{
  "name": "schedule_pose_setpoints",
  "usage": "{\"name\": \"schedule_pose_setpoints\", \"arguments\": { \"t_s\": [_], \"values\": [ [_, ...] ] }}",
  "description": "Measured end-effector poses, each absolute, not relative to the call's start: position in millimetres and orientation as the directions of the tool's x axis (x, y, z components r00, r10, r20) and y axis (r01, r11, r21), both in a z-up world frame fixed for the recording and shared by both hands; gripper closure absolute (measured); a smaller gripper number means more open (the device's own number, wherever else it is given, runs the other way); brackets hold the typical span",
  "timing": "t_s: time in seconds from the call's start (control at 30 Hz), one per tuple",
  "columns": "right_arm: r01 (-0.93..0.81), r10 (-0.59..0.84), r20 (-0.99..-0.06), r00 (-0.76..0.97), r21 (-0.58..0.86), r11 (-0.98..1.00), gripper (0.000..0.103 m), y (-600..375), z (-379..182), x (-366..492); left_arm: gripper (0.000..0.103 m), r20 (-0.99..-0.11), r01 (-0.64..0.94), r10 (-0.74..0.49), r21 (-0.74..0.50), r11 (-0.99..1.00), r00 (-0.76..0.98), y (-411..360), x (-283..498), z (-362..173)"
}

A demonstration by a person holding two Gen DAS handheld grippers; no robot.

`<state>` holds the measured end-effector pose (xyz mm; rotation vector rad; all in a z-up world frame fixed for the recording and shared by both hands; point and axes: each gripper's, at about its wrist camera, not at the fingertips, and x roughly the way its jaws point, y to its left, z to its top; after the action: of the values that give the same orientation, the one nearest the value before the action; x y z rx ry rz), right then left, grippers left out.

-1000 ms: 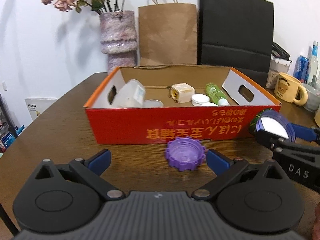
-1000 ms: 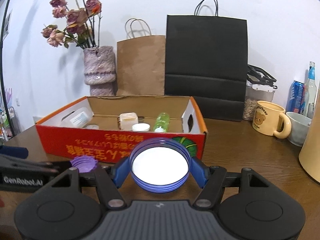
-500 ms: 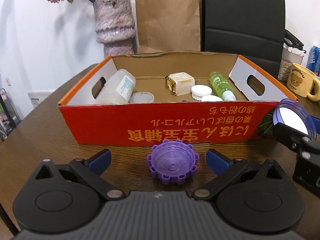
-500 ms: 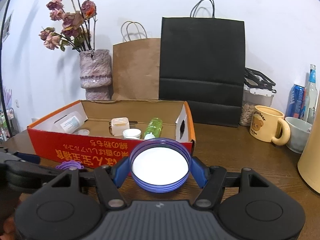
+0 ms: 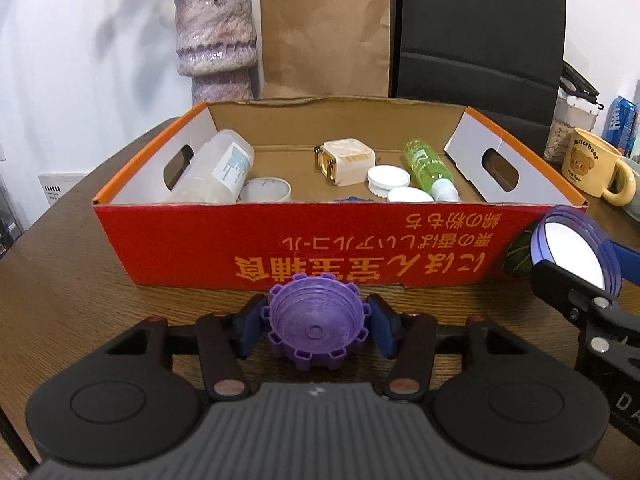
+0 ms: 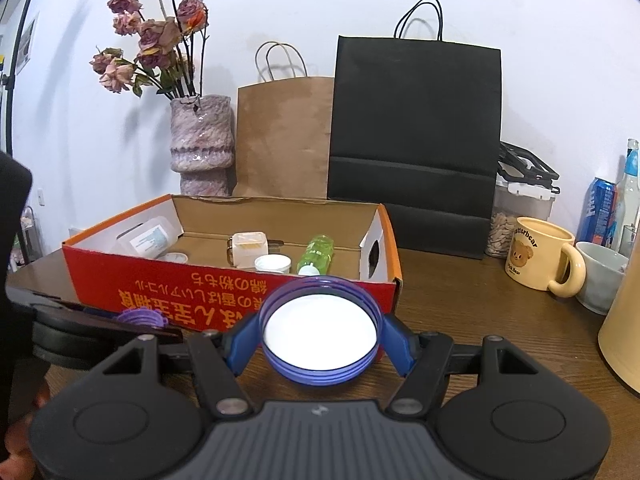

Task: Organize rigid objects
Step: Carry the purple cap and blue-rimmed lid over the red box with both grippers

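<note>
We see a brown wooden desk (image 5: 60,280) w/ a red cardboard box (image 5: 312,248) near its middle, open top, printed wall facing us. Our left claw (image 5: 316,326) is closing round a purple notched cap (image 5: 316,324) that sits open side up on the desk just in front of that wall; the blue pads (image 5: 248,328) look to be touching its sides, though the fisheye view leaves that a bit unsure. Our right claw (image 6: 320,340) is clenched on a blue-rimmed lid w/ white inside (image 6: 320,330), held by the box's front right corner. Inside the box lie a clear bottle (image 5: 216,172), a green bottle (image 5: 428,168), a cream block (image 5: 346,162) & white caps (image 5: 388,180). A yellow bear mug (image 6: 540,256) stands toward the desk's right edge.
</note>
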<state>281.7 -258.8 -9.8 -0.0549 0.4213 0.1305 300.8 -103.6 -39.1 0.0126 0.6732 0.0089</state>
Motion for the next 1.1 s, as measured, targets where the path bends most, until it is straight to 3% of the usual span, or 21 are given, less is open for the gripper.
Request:
{"name": "schedule_pose_setpoints", "arguments": {
  "t_s": [1.1],
  "values": [
    [-0.143,0.124,-0.261,0.957,-0.054,0.988,0.038,-246.6,22.3,265.3,0.047,-0.412,0.035,-0.026,0.013,0.999,0.911,-96.5,265.9,21.8]
  ]
}}
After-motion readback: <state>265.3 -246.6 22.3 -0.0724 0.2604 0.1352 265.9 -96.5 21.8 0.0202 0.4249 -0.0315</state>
